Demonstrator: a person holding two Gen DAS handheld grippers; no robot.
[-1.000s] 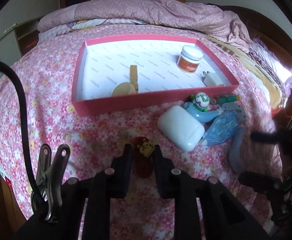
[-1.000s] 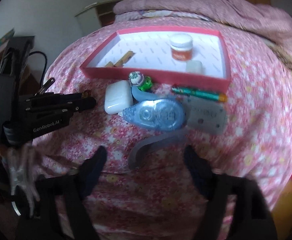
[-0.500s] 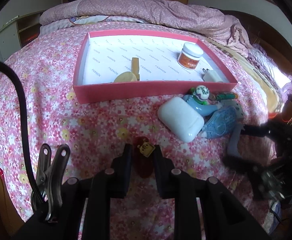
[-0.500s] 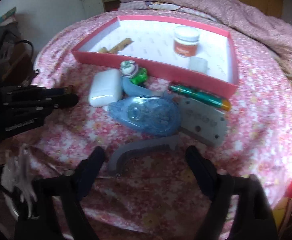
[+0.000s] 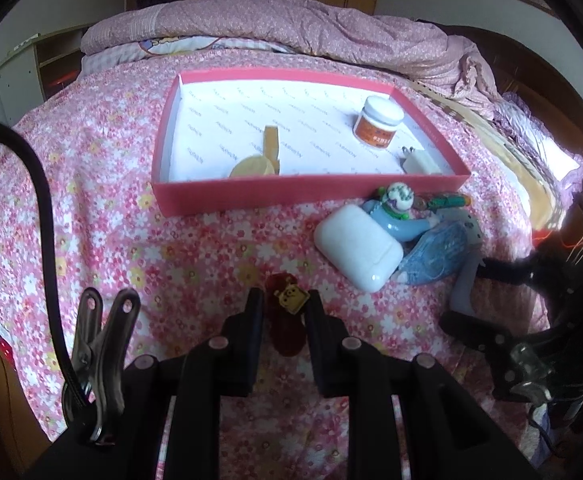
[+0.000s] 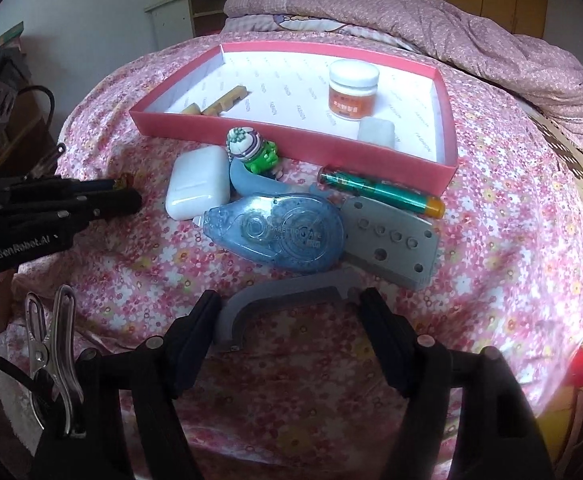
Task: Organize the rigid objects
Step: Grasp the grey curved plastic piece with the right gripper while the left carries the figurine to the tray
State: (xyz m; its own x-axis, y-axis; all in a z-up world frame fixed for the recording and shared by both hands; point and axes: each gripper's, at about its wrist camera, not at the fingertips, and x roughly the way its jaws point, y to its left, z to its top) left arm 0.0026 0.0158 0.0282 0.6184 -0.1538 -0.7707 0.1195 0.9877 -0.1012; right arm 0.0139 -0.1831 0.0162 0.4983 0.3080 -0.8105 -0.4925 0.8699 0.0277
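Left hand-held gripper [image 5: 284,308] clenched on one red charm [image 5: 285,322], right hand-held gripper [image 6: 289,306] spread around one grey bracket [image 6: 287,294]

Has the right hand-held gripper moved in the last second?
Yes. The right hand-held gripper has come forward toward the red tray: its open fingers now flank the grey bracket, which lay clearly ahead of them before.
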